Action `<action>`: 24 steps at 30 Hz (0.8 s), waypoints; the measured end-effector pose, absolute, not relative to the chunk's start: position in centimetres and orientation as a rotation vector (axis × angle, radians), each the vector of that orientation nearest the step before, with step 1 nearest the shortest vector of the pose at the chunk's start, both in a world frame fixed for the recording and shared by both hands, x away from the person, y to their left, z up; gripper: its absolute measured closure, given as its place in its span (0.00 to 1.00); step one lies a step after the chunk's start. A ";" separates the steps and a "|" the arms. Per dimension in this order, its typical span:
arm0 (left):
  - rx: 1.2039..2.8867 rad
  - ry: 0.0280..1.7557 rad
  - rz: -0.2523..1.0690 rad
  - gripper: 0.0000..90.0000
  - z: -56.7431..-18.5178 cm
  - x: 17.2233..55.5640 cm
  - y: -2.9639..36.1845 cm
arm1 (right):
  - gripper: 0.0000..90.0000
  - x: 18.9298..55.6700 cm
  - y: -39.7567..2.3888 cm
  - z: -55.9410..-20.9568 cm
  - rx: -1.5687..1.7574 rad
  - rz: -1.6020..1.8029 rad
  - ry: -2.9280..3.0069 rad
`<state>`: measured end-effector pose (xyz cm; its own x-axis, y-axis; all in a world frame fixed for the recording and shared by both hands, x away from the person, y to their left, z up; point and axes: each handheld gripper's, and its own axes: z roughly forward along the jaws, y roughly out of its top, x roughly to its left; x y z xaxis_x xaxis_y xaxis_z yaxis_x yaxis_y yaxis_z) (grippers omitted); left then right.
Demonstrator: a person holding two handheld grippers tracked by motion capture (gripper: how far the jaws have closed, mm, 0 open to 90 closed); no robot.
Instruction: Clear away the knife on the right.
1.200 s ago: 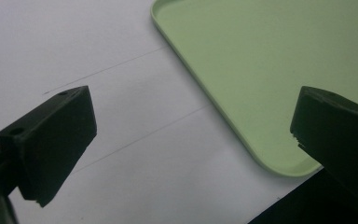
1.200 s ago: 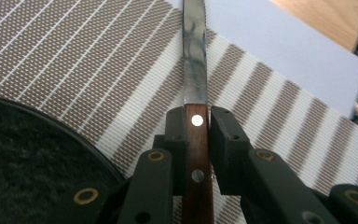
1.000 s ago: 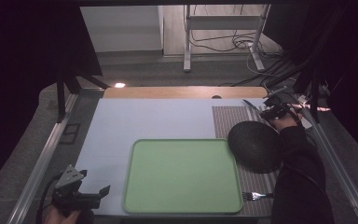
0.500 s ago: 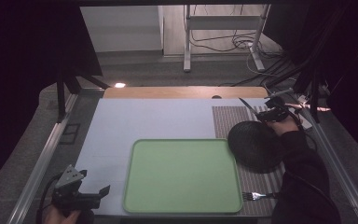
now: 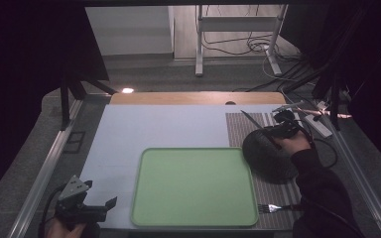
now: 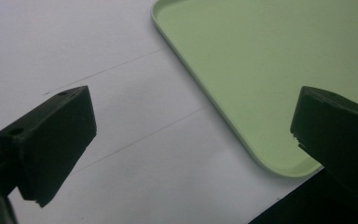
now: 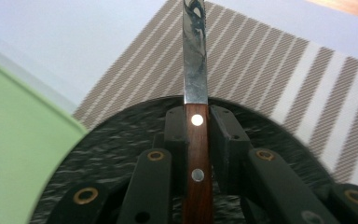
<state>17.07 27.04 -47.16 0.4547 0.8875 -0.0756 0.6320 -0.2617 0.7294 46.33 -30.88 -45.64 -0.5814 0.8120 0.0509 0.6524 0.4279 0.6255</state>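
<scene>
Right gripper (image 5: 279, 126) is pinching the knife (image 7: 196, 135) by its wooden handle, now carrying it over the black plate (image 5: 265, 153), nearer the green tray (image 5: 193, 186). Left gripper (image 5: 92, 210) is waiting, jaws spread, empty, beside the tray's near corner.

A dim lab test station rather than a home: a framed work table (image 5: 129, 124) with metal side rails (image 5: 44, 168), loose cables (image 5: 238, 47) trailing across the floor, a power strip (image 5: 320, 126) at the table's edge, and a metal stand (image 5: 198, 39) behind.
</scene>
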 end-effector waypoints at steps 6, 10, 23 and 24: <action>1.992 1.266 0.460 0.00 -47.1 17.0 27.1 | 0.86 44.4 -29.3 -45.9 1.258 0.919 2.463; 1.991 1.265 0.461 0.00 -47.1 17.0 27.1 | 0.86 42.5 -27.8 -46.1 1.212 0.939 2.506; 1.991 1.265 0.460 0.00 -47.1 17.0 27.1 | 0.86 37.8 -24.7 -46.1 1.127 0.993 2.568; 1.990 1.265 0.460 0.00 -47.1 17.1 27.1 | 0.86 37.2 -24.4 -46.1 1.117 0.996 2.578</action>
